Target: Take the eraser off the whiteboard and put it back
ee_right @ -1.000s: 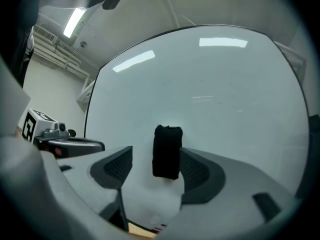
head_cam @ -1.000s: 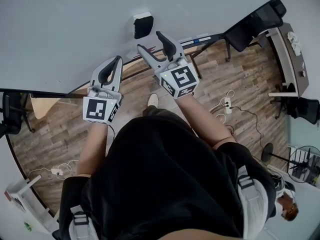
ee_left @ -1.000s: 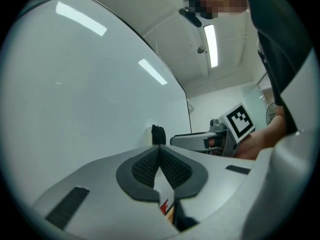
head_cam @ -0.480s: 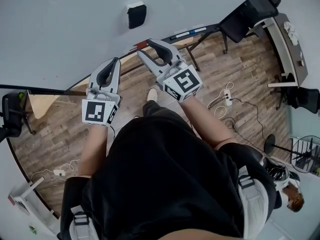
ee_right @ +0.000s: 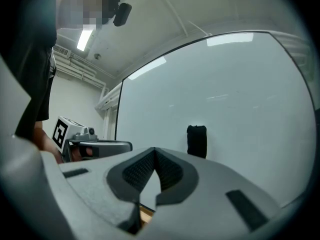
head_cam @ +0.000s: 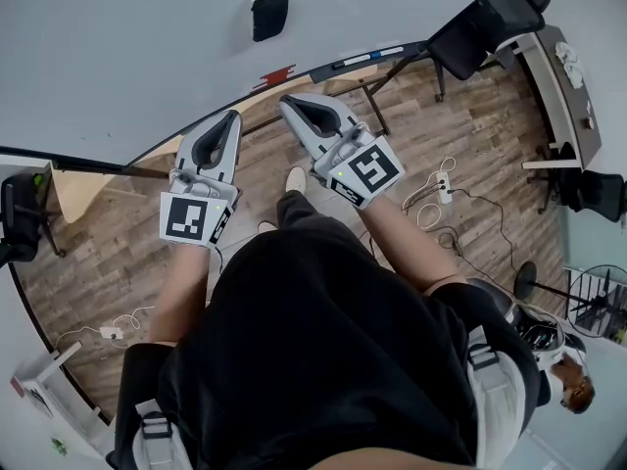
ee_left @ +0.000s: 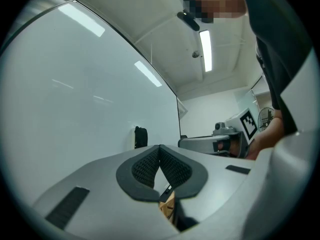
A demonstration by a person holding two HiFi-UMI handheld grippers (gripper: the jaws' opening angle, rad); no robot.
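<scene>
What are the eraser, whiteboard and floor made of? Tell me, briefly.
Eraser: black, matte, likely felt or foam; too small for certainty. Whiteboard: smooth glossy white coating, mirroring ceiling lights. Floor: wood-grain planks with seams, wood or laminate.

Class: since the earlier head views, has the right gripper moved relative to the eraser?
Yes: the right gripper, jaws just closed on nothing, has drawn back from the eraser.

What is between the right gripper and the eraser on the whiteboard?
Only bare whiteboard lies between the right gripper and the eraser; the right gripper view shows it.
</scene>
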